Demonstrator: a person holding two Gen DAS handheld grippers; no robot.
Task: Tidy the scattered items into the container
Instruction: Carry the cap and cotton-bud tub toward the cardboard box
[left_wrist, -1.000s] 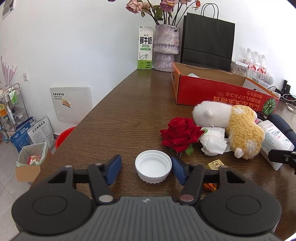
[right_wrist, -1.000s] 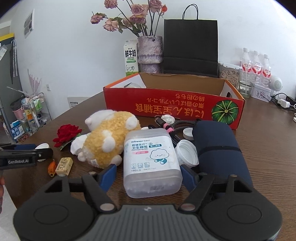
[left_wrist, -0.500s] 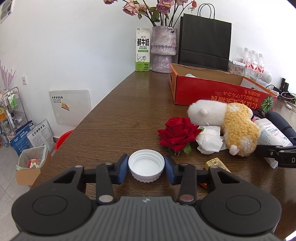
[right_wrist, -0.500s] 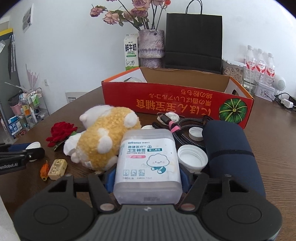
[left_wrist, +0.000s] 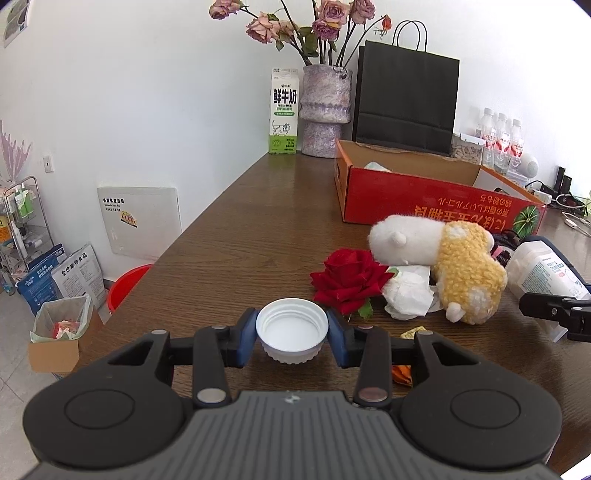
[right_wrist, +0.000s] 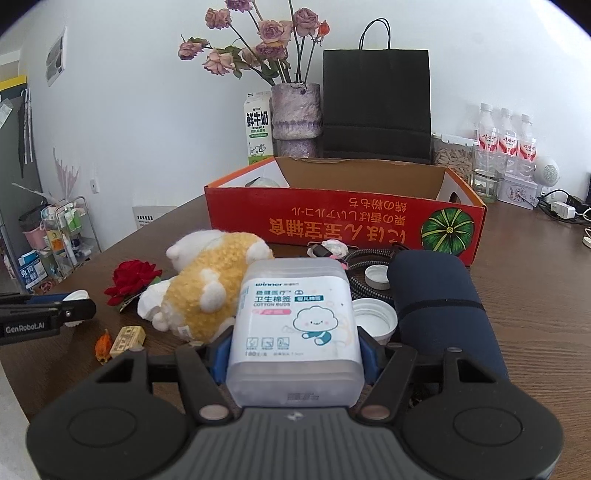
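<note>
My left gripper (left_wrist: 291, 334) is shut on a white screw lid (left_wrist: 291, 325), which faces open side up low over the wooden table (left_wrist: 258, 229). The blue pads of my right gripper (right_wrist: 293, 350) press both sides of a translucent cotton-bud box (right_wrist: 295, 306). The red cardboard box (right_wrist: 332, 225), open at the top, stands behind the clutter. In front of it lie a yellow-and-white plush toy (right_wrist: 214, 288), a red rose (left_wrist: 347, 280), crumpled tissue (left_wrist: 406, 291), a navy roll (right_wrist: 439, 295) and two more white lids (right_wrist: 375, 317).
A small yellow packet (right_wrist: 127, 338) and an orange wrapper (right_wrist: 103, 345) lie near the table's left edge. A braided cable (right_wrist: 365, 258) coils before the box. Vase (left_wrist: 325, 110), milk carton (left_wrist: 283, 110), black bag (left_wrist: 406, 99) and bottles (right_wrist: 506, 140) line the back wall.
The left jaws have come together on the white lid. The right jaws have come in around the cotton-bud box and gripped it. Both hands have stayed almost in place.
</note>
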